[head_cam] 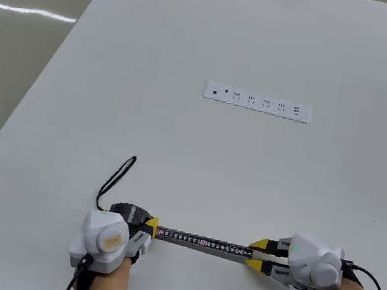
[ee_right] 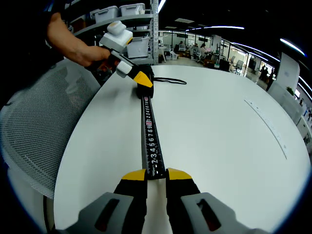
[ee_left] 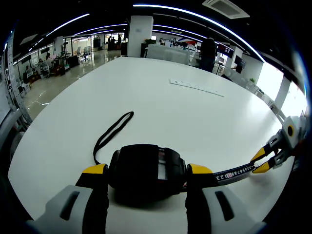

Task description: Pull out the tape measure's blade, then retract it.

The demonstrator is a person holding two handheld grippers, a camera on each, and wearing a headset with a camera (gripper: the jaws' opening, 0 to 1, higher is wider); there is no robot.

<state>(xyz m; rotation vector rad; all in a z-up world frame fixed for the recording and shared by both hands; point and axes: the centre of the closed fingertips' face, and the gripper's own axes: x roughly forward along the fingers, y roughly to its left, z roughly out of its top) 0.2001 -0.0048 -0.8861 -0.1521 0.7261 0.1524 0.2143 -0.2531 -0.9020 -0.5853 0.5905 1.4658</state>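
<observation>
1. My left tongs are clamped on the tape measure case. In the left gripper view the two yellow tips press on the black case from both sides, and the case fills the space between the jaws of my left tongs.
2. My right tongs are closed on the free end of the blade. In the right gripper view the end of the blade sits between the yellow tips of my right tongs, with the printed numbers facing up.
3. The blade is pulled out and runs almost straight from the case to my right tongs, low over the white table. In the left gripper view it leaves the case to the right and reaches the other tongs near the edge of the view.
4. The case is near the front edge of the table, on my left side, and the blade end is on my right side.
5. A black wrist strap comes from the case and lies as a long loop on the table, going away from me. It is also in the left gripper view.
6. A white power strip lies flat further back on the table, well apart from the tape measure.
7. In the right gripper view my left hand holds the left tongs at the far end of the blade, and a grey mesh chair stands beside the table.
</observation>
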